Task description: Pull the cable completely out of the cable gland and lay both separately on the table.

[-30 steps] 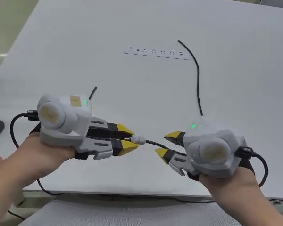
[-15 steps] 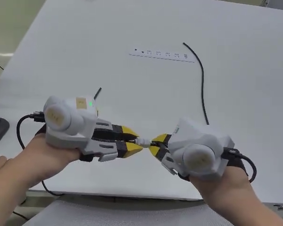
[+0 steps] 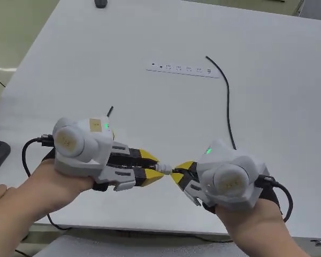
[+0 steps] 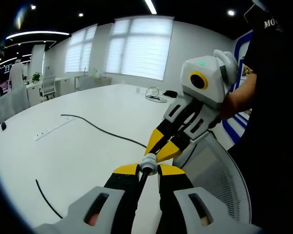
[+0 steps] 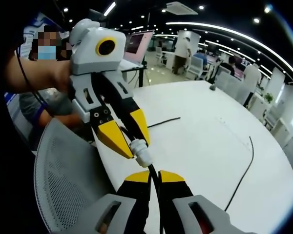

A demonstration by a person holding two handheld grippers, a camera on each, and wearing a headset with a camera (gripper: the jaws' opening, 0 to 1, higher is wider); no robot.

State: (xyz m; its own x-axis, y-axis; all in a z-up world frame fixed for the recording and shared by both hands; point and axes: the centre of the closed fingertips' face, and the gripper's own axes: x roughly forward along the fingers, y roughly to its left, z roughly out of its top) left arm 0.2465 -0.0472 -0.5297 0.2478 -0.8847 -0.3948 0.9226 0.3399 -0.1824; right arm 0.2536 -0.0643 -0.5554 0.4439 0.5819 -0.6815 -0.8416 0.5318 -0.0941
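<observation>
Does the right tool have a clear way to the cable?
Likely yes: the right tool looks shut on the cable just beside the gland, which the left tool holds; nothing between them.

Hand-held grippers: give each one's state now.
Left hand-held gripper: shut on the small white plastic cable gland.
Right hand-held gripper: shut on the thin black cable beside it.

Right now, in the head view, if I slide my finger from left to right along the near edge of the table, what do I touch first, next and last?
left hand-held gripper → cable gland in its jaws → right hand-held gripper, shut on the cable.
</observation>
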